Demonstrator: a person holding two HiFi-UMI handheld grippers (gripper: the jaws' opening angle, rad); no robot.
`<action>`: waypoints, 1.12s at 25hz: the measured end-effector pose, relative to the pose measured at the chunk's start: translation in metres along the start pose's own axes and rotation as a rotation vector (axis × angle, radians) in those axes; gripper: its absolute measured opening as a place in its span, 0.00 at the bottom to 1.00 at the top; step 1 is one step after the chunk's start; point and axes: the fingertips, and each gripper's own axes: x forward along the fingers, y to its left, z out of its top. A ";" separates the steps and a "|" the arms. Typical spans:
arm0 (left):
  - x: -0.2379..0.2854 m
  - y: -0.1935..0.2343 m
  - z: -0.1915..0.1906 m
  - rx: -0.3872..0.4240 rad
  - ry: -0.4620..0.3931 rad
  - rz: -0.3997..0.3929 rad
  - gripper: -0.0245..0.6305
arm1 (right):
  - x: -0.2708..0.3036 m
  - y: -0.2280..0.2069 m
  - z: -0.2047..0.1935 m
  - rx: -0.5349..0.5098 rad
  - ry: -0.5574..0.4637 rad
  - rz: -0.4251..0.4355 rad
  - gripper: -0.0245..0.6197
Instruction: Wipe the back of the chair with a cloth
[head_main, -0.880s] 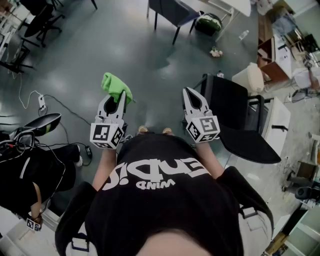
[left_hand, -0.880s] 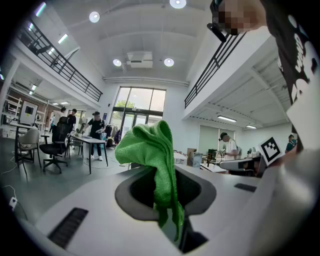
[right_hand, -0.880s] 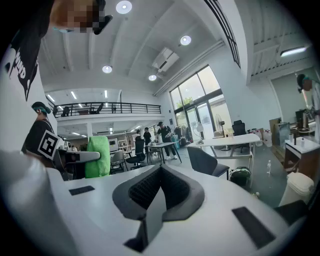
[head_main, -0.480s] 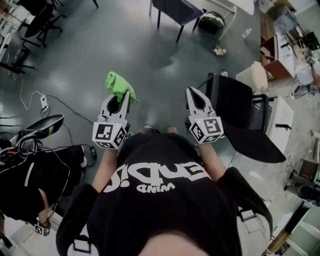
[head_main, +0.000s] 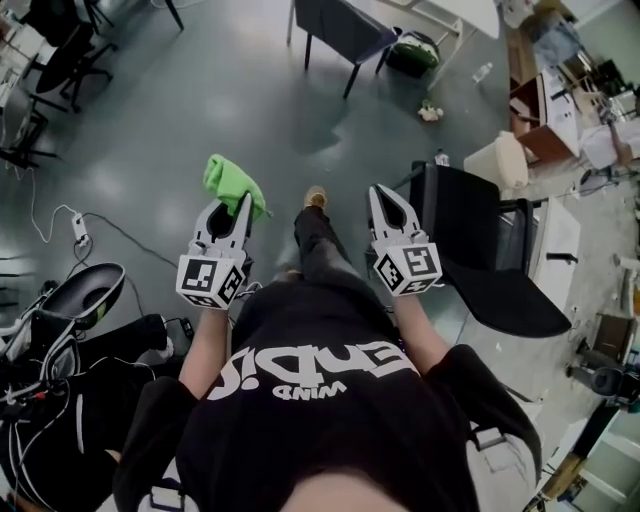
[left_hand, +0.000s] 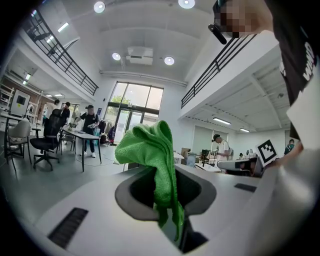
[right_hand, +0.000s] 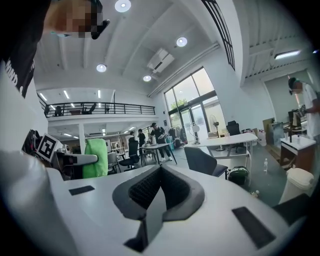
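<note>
My left gripper is shut on a green cloth that bunches out past its tips; in the left gripper view the green cloth hangs down between the jaws. My right gripper is shut with nothing in it, jaws closed together. The black chair stands just right of the right gripper, its back upright and its seat toward the lower right. Both grippers are held at chest height in front of the person, whose leg steps forward between them.
Grey floor lies ahead. A dark chair and a green bag stand at the top. Cables and a power strip lie left, black gear at lower left. Cluttered desks and a white bin stand right.
The person has stepped forward, one leg and shoe now showing between the grippers. Both grippers keep their pose, the cloth still held in the left one.
</note>
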 end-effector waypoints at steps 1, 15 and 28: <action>0.007 0.006 0.000 0.000 -0.001 -0.001 0.14 | 0.009 -0.003 0.001 -0.003 -0.003 -0.005 0.03; 0.153 0.111 0.035 0.007 0.019 0.000 0.14 | 0.176 -0.066 0.043 -0.010 0.008 -0.024 0.03; 0.326 0.184 0.099 0.047 0.003 -0.014 0.14 | 0.332 -0.162 0.096 0.019 -0.010 -0.045 0.03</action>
